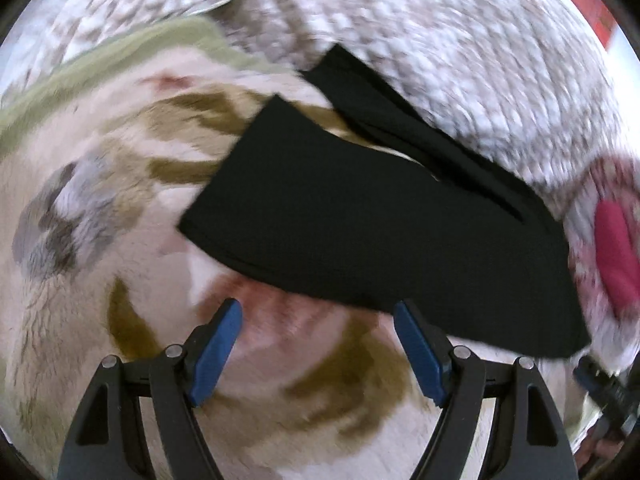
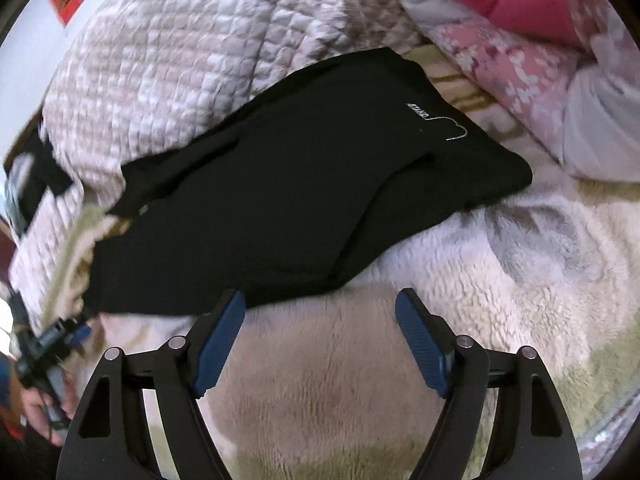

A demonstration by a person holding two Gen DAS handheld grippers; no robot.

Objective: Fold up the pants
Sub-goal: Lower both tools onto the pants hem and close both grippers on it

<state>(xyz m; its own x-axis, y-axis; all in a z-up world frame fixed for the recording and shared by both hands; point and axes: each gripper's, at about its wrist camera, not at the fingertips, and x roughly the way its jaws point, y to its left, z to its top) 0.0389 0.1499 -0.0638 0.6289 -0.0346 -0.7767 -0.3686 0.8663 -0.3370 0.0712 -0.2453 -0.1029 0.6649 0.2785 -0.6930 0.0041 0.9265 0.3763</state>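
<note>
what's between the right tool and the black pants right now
Only bare fluffy blanket: in the right wrist view the open right tool sits just short of the pants, with nothing else between.

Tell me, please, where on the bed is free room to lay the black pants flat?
Free: the fleece blanket in front of the black pants, under the open right gripper, and the stretch beyond the leg ends. Crowded: the quilt borders the pants' far edge, and pink bedding lies past the waist end.
</note>
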